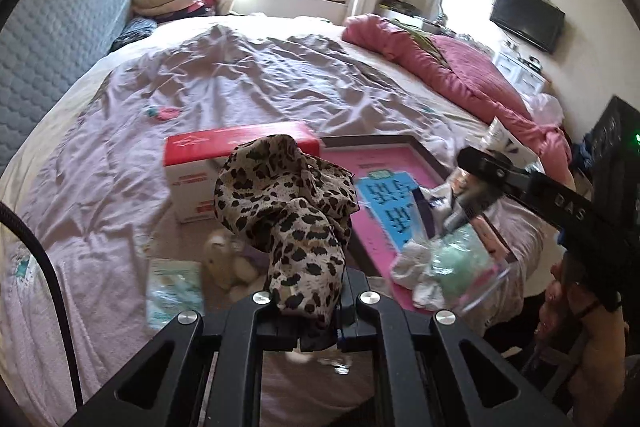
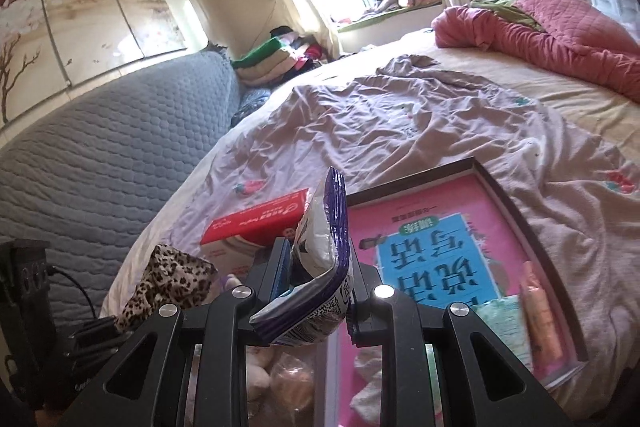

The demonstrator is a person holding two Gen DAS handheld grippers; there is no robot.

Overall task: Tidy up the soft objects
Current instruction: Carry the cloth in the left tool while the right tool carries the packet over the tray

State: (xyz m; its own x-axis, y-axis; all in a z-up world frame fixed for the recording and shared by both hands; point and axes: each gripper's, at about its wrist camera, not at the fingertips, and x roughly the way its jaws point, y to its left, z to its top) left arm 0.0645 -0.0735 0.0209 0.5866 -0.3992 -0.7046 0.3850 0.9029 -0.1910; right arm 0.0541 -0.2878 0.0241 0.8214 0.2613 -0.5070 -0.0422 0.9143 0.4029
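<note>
Two tools clamped: left tool (image 1: 310, 311) pinching leopard scarf (image 1: 286, 211), right tool (image 2: 318, 291) gripping purple-white packet (image 2: 320, 251); red box (image 1: 240, 143) behind.

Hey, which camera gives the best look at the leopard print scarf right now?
The left wrist view. The leopard print scarf fills the middle of it, bunched up and pinched in the left claw. The right wrist view only catches a small clump of it at the lower left edge, partly cut off by the right claw.

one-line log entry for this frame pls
left gripper: shut on leopard-print scarf | right gripper: shut on purple-white packet | both held above bed, near pink tray
</note>
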